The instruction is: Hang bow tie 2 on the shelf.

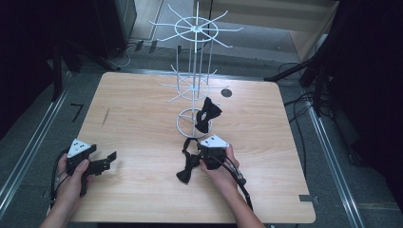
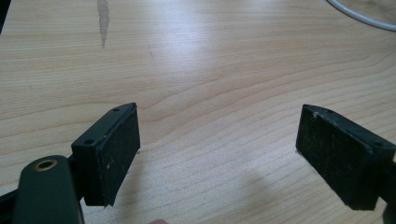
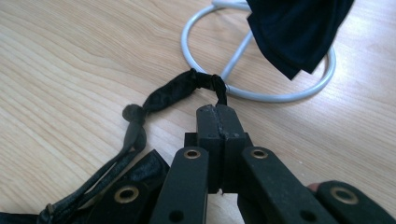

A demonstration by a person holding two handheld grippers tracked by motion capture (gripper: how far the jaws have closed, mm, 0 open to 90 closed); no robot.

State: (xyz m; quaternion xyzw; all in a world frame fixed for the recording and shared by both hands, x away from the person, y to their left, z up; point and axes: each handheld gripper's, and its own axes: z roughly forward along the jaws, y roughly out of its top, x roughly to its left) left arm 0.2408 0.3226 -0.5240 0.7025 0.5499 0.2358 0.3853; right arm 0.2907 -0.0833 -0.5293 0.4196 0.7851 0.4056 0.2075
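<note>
Around the light wooden table [image 1: 142, 118] we saw a dark room with a grey floor and black cables. On the table we counted one white wire display stand with a ring base [image 1: 195, 71] and two black fabric bow ties. One bow tie [image 1: 208, 114] hung on the stand, low above its ring base. The second bow tie [image 1: 189, 167] lay on the wood just in front of the base, and its thin black strap [image 3: 175, 93] ran from the bow toward the ring.

We also counted two hand-held grippers, one in each hand of the person. The left gripper [image 1: 107, 161] was held low at the near left corner of the table, pointing to the right; its jaws stood wide apart over bare wood, with nothing between them. The right gripper [image 3: 219, 116] was held just before the ring base, pointing toward the stand. Its jaws were pressed together on the end of the strap, right beside the ring.
</note>
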